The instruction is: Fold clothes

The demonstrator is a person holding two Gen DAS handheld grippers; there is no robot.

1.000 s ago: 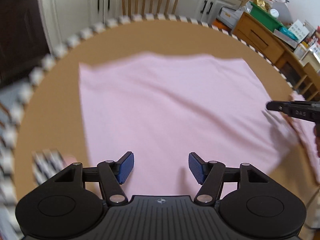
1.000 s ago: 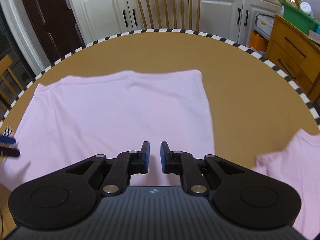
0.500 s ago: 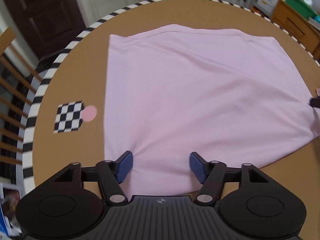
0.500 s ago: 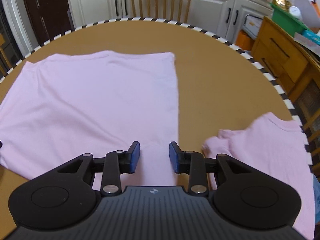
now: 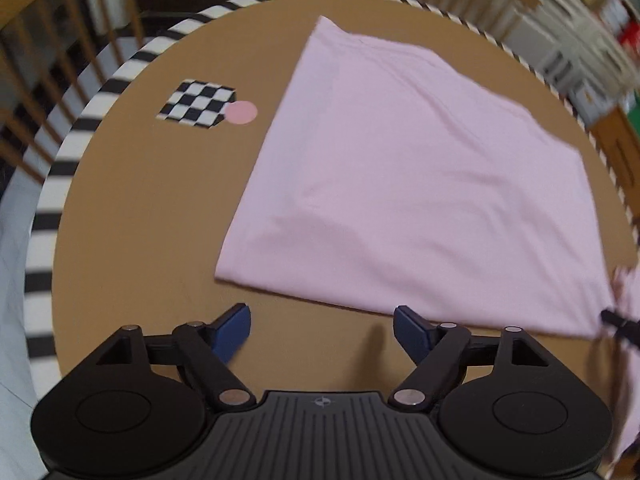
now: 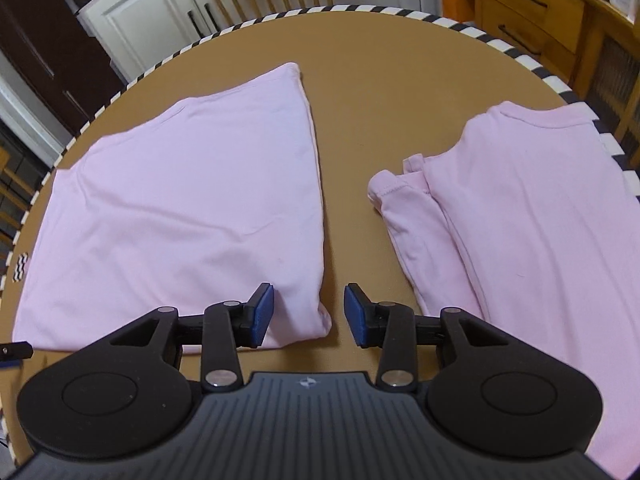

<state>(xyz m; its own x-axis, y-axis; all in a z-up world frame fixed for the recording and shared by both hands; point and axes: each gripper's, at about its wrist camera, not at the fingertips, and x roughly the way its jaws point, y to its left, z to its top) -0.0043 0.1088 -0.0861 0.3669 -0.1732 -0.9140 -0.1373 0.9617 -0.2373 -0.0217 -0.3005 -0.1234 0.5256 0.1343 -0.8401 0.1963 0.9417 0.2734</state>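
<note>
Opening wider, the left claw hovers over bare worktop just short of the folded pink shirt, nothing between its pads. The right claw is opening too, straddling that shirt's near corner without pinching it. A 2nd pink shirt runs off frame. No readable writing; the checkered marker is blurred.

We note two pale pink shirts, a tan surface rimmed in black-and-white stripes, a checkered marker, blue-padded black tongs.
</note>
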